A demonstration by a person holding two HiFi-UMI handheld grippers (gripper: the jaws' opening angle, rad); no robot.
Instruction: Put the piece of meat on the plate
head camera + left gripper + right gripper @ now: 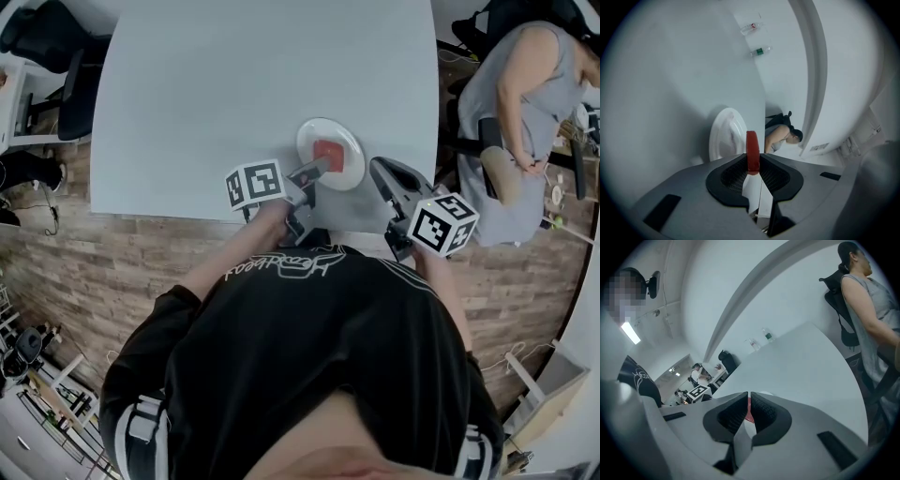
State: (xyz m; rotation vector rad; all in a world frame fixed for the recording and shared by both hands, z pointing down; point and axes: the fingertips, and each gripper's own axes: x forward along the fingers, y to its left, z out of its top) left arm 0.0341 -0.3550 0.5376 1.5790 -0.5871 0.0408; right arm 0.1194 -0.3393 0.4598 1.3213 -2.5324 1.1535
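A flat red piece of meat (753, 151) stands on edge between the pads of my left gripper (753, 164), which is shut on it. In the head view the meat (327, 152) hangs over the white plate (349, 174) near the front edge of the grey table (234, 84), with the left gripper (316, 170) reaching in from the plate's near left. The plate (723, 133) shows just beyond the jaws. My right gripper (379, 169) hovers beside the plate's right rim. Its jaws (749, 403) are shut, nothing between them; only a sliver of red shows past them.
A person (525, 112) sits in a chair close to the table's right side. Two small bottles (757, 40) stand at the table's far edge. A black chair (56, 56) is at the far left. The table's front edge lies just under my grippers.
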